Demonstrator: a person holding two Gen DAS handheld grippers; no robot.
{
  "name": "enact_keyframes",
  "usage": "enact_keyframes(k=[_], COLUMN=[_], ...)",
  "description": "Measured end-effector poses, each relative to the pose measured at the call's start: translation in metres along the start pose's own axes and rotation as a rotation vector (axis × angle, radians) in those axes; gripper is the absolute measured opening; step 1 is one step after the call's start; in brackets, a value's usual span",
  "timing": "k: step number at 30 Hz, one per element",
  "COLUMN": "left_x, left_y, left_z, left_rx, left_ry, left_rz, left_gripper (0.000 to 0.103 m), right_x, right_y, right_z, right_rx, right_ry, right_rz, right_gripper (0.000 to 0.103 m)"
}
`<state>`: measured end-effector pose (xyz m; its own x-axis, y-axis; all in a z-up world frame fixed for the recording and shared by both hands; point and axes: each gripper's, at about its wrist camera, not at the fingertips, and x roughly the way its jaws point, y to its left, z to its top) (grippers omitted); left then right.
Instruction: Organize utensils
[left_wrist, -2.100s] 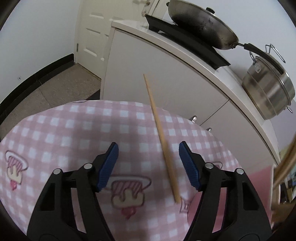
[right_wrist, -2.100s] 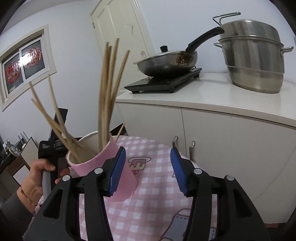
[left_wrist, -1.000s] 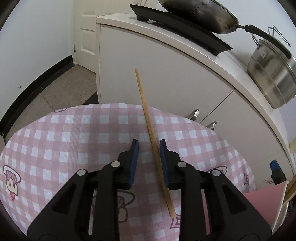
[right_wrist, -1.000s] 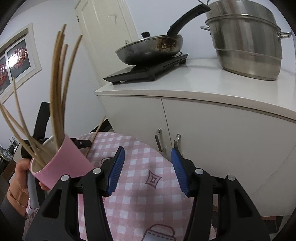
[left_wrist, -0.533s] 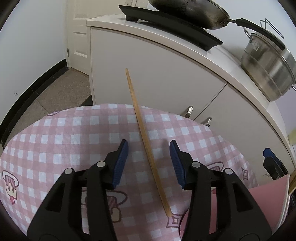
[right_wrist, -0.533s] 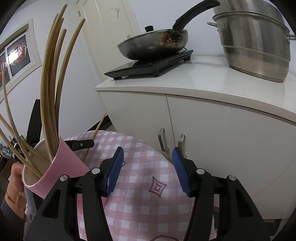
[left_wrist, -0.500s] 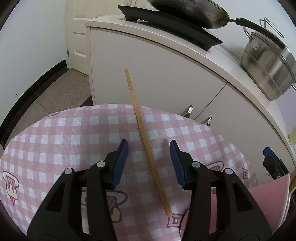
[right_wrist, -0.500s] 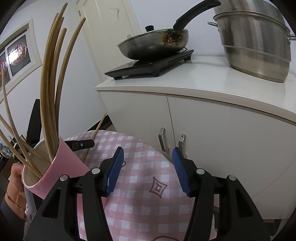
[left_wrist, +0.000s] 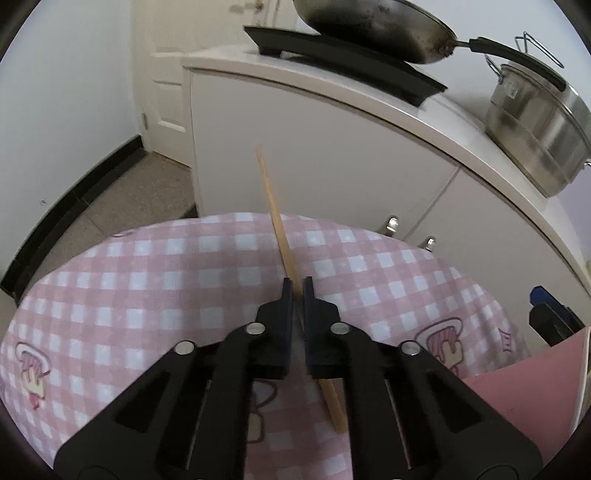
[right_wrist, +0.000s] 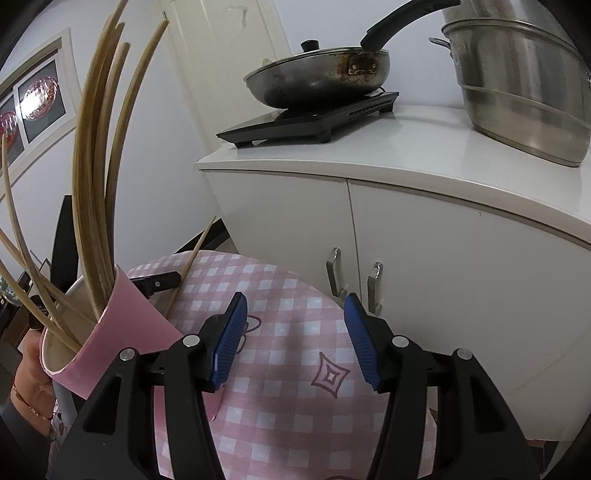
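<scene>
A wooden chopstick (left_wrist: 275, 218) lies slanted on the pink checked tablecloth (left_wrist: 147, 295), its far end past the table's edge. My left gripper (left_wrist: 298, 284) is shut on it near its middle. The right wrist view shows the same chopstick (right_wrist: 195, 254) beside the black left fingers (right_wrist: 159, 282). A pink cup (right_wrist: 122, 317) stands tilted at the left, with several chopsticks (right_wrist: 96, 166) fanned out of it. My right gripper (right_wrist: 293, 297) is open just right of the cup, with nothing between its blue pads. The cup's side (left_wrist: 535, 384) fills the left view's lower right corner.
A white cabinet (right_wrist: 443, 258) stands right behind the table. It carries a pan (right_wrist: 317, 81) on a black cooker (right_wrist: 314, 122) and a steel pot (right_wrist: 524, 92). A hand (right_wrist: 29, 365) shows at the lower left. Floor (left_wrist: 122, 199) lies beyond the table's far left edge.
The left jaws stood apart around the chopstick half a second ago and have now closed on it. The right gripper has shifted slightly and stays open.
</scene>
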<state>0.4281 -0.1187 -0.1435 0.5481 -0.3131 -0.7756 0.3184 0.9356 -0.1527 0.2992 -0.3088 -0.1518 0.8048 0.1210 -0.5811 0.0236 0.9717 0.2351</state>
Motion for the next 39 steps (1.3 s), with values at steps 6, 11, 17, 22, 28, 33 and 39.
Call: enact_keyframes(k=[6,11,17,22,28,33,39], left_x=[-0.006,-0.018,-0.02,-0.002,-0.001,0.01,0.009], left_y=[0.012,0.022,0.014,0.007,0.005,-0.004,-0.005], left_z=[-0.013,-0.014,-0.004,0.001,0.003,0.007,0.006], left_rx=[-0.007,-0.069,-0.088,-0.094,-0.113,-0.063,-0.035], left_ry=[0.005,-0.008,-0.011,0.044,0.009,0.05,0.058], left_rz=[0.041,-0.043,-0.082,-0.094,-0.085,-0.01,0.01], left_gripper=[0.001,0.002,0.003,0.004,0.053,0.039,0.022], right_x=[0.001,0.002,0.003,0.005,0.006,0.007,0.007], right_y=[0.006,0.008,0.009,0.01,0.013,0.012,0.013], right_z=[0.0,-0.001,-0.001,-0.001,-0.003,-0.003,-0.003], right_rx=[-0.027,-0.032,-0.039,-0.043,-0.06,-0.05,-0.05], right_ry=[0.007,0.01,0.015,0.023,0.026,0.032,0.032], right_rz=[0.013,0.011,0.01,0.015,0.016,0.018,0.008], right_gripper=[0.052,0.052,0.052,0.052,0.052,0.052,0.052])
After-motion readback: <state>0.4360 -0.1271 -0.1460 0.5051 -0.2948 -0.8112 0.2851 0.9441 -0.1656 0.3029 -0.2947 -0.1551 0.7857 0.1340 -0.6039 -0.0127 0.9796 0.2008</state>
